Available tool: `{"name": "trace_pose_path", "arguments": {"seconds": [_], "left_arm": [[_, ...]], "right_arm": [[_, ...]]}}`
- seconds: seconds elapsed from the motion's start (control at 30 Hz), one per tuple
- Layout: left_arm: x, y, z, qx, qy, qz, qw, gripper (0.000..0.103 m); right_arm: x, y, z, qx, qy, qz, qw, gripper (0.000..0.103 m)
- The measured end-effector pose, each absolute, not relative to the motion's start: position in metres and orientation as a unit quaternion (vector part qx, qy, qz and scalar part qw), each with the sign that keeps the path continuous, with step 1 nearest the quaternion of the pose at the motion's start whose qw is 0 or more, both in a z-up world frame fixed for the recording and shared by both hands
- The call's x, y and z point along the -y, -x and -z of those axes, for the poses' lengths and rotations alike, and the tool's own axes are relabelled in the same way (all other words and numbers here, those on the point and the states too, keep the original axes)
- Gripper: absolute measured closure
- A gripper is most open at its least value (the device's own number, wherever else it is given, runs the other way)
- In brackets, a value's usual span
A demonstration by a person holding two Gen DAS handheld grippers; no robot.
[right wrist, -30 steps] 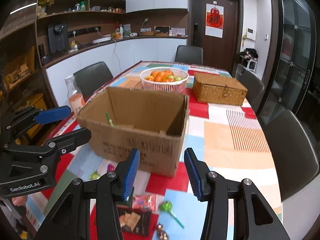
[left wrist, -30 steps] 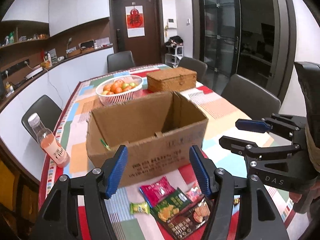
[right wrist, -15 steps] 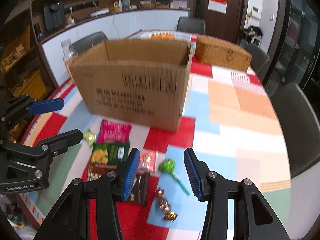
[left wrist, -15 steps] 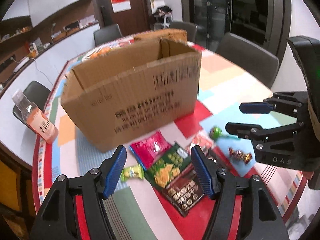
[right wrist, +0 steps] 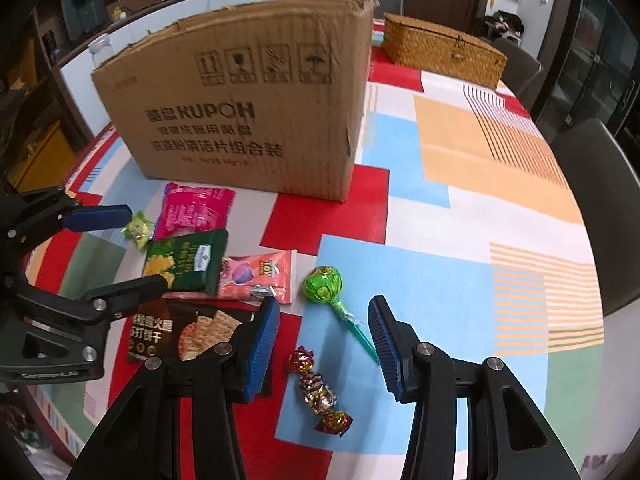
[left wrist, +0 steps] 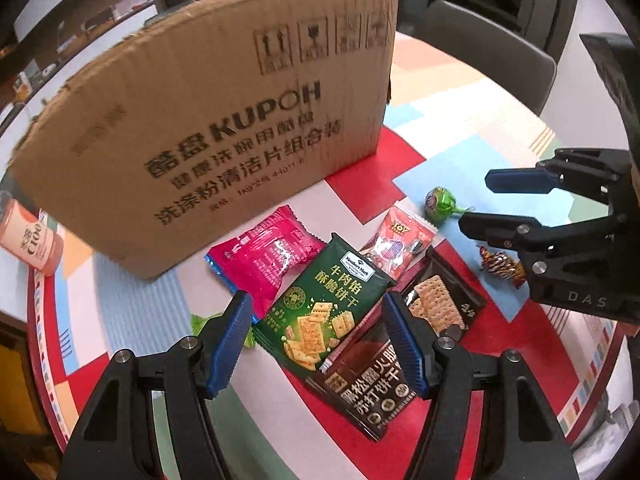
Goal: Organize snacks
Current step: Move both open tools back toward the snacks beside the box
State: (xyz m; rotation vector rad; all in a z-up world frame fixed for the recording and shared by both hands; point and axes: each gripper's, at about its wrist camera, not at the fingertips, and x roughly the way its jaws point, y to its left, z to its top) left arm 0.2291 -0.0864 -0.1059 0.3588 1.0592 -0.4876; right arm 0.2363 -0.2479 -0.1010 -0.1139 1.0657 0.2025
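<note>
Snack lot, loose on patterned tablecloth [right wrist: 460, 264] in front of cardboard box [right wrist: 240, 112], none yet boxed so far as the near wall allows seeing; box interior hidden from both views. Items: green cracker packet [left wrist: 324, 308], lying partly over black cracker packet [left wrist: 400, 368] and touching pink packet [left wrist: 268, 256]; red-and-pink candy sachet [right wrist: 260, 276] just beside the green packet; small green wrapped sweet [right wrist: 138, 228] near the pink packet; green lollipop [right wrist: 324, 284], stick pointing toward the camera; string of foil-wrapped candies [right wrist: 318, 390] near the table edge. Left gripper [left wrist: 320, 336]: fingers spread wide, holding nothing, poised low with the green cracker packet between the blue pads. Right gripper [right wrist: 324, 348]: likewise wide apart and empty, lollipop stick and foil candies lying in the gap between its pads. Step judged: approach for the first pick, both tools lined up on separate targets. Next move calls for lowering until the pads bracket the item, then closing; the flat green packet offers little edge, so a pinch across its crimped end seems likely to hold better. Bottle [left wrist: 28, 236] stands left of the box, wicker case [right wrist: 440, 50] behind it, neither involved
</note>
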Motion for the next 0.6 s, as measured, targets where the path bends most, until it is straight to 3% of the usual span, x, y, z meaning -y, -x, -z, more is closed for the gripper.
{"name": "trace_pose_path", "arguments": {"seconds": [0.6], "left_arm": [[0.097, -0.263, 0.138, -0.543, -0.137, 0.273, 0.782, 0.040]], "right_arm": [[0.250, -0.255, 0.118, -0.527, 0.041, -0.109, 0.842, 0.056]]}}
